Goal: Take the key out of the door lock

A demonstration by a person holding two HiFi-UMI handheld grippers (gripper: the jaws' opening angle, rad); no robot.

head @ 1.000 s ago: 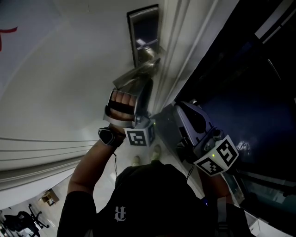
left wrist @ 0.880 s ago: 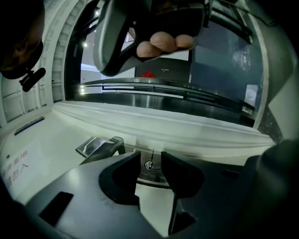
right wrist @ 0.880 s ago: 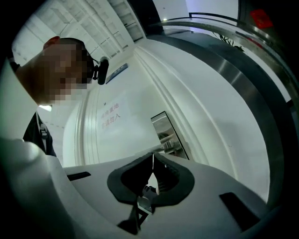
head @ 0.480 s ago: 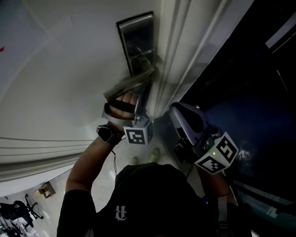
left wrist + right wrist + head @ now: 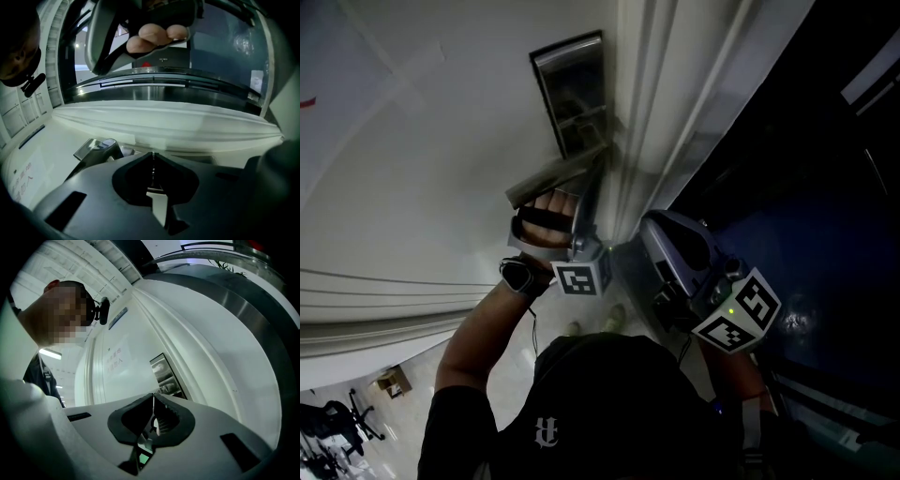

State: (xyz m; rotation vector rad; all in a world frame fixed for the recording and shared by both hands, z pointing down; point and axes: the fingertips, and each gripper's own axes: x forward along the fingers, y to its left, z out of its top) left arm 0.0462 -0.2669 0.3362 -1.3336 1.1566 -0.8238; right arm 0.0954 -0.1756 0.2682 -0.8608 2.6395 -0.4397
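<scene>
Metal lock plate point(image 5: 570, 89) on the door presumably holds the key, which is not discernible. The key is judged light, stiff and slippery, best pinched at its head. Left gripper point(image 5: 152, 161) jaws have just been closing and are clenched, with nothing visible between them. Right gripper point(image 5: 153, 404) jaws are clenched and empty.

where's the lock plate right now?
Head view, top centre: the metal lock plate is on the white door, beside the door's edge and just above the person's left hand.
</scene>
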